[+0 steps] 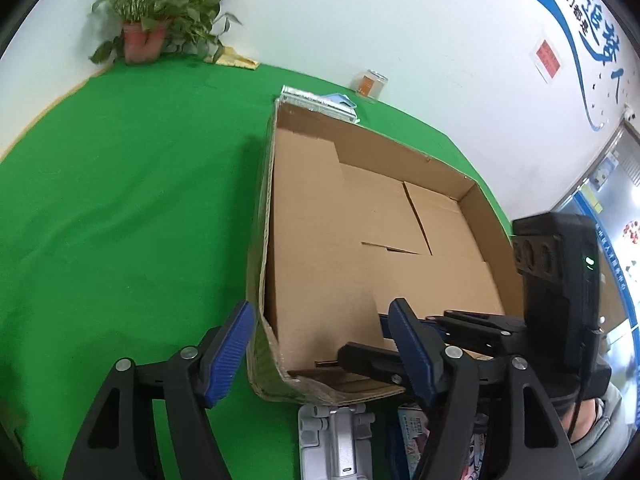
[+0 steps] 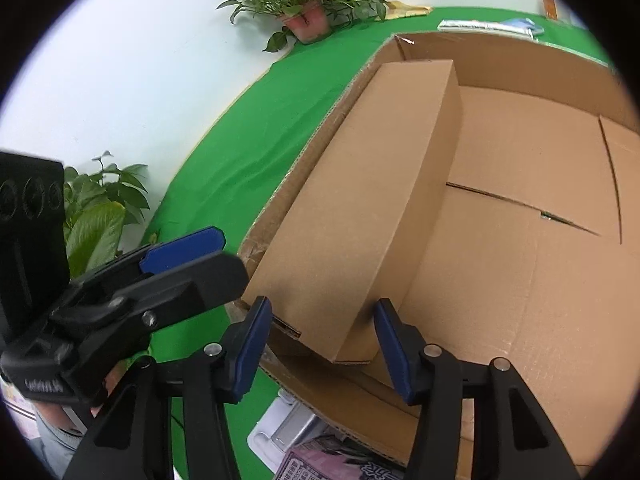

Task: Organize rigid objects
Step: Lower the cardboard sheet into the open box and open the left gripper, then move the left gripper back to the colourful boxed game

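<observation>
A large open cardboard box (image 1: 472, 184) sits on the green table; it also shows in the right wrist view (image 2: 520, 60). A long closed cardboard carton (image 2: 360, 208) lies inside along its left wall. My left gripper (image 1: 320, 344) is open, its jaws straddling the box's near left corner. My right gripper (image 2: 322, 344) is open around the near end of the carton, pads apart from it. The right gripper also shows in the left wrist view (image 1: 400, 344), and the left gripper's fingertip (image 2: 184, 248) shows in the right wrist view.
A grey metal object (image 1: 336, 440) and a printed package (image 2: 328, 460) lie in front of the box. Flat packs (image 1: 320, 100) and a small jar (image 1: 370, 84) lie behind it. A potted plant (image 1: 148, 40) stands at the far table edge.
</observation>
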{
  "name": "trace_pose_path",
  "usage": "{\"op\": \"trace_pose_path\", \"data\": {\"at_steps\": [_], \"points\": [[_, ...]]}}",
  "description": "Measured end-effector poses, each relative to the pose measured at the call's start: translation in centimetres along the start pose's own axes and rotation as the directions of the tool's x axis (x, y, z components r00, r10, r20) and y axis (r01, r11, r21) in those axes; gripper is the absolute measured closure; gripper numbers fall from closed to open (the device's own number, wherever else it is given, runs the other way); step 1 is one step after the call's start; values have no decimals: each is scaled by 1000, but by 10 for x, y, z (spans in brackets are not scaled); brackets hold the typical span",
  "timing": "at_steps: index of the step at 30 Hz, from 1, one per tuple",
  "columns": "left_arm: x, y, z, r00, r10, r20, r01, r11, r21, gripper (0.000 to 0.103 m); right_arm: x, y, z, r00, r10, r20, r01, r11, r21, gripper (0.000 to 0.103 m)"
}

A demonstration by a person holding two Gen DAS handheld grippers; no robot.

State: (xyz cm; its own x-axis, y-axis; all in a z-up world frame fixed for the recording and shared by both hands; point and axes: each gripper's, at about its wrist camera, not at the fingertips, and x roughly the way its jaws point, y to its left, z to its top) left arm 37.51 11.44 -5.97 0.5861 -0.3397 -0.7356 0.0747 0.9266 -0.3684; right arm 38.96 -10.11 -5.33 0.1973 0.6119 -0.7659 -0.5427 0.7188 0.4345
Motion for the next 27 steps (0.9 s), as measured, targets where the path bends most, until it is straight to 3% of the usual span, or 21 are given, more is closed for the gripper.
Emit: {"op": "trace_pose_path", "data": {"at_steps": [2, 4, 6, 7, 8, 9, 10, 12, 15, 19, 21, 23, 27], "points": [[6, 5, -4, 999, 2, -36, -2, 1000, -16, 35, -6, 1, -6, 1000, 24, -1, -24, 1000, -2, 50], [7, 8, -10, 999, -11, -43, 9, 999, -42, 37, -15, 1, -13, 1000, -11, -3, 11, 1000, -6, 43], [-7, -1, -18, 1000, -8, 3, 8, 1000, -16, 37, -37, 1, -25, 991, -130, 34, 131, 991, -12, 17], [-16, -10, -22, 999, 5, 36, -6, 1000, 17, 37, -49, 3, -31, 982, -174, 69, 175, 984, -19, 16], [-28, -22, -28, 997, 14, 80, -19, 998, 63, 30, -65, 6, -40, 967, -227, 115, 233, 972, -36, 12], [-42, -36, -37, 991, 16, 134, -31, 993, 113, 21, -78, 9, -50, 950, -272, 156, 282, 958, -46, 0], [-55, -48, -45, 983, 18, 183, -46, 988, 147, 3, -95, 11, -65, 925, -319, 206, 333, 942, -34, 1], [-78, -73, -66, 958, 21, 285, -77, 979, 190, 0, -113, 14, -86, 891, -380, 248, 393, 920, -1, 1], [-93, -96, -90, 956, 12, 295, -68, 981, 182, 0, -138, 16, -123, 833, -471, 292, 477, 877, 56, 1], [-107, -117, -114, 949, 26, 313, -74, 987, 141, 0, -165, 16, -153, 801, -506, 319, 510, 857, 79, 1], [-111, -129, -124, 956, 49, 288, -98, 983, 157, 0, -174, 22, -166, 781, -526, 338, 535, 842, 74, 1], [-109, -140, -131, 964, 34, 262, -87, 977, 196, 0, -180, 25, -178, 777, -526, 346, 535, 841, 80, 0], [-117, -160, -147, 963, 37, 268, -100, 969, 226, 0, -186, 27, -197, 777, -528, 343, 525, 844, 110, 0]]}}
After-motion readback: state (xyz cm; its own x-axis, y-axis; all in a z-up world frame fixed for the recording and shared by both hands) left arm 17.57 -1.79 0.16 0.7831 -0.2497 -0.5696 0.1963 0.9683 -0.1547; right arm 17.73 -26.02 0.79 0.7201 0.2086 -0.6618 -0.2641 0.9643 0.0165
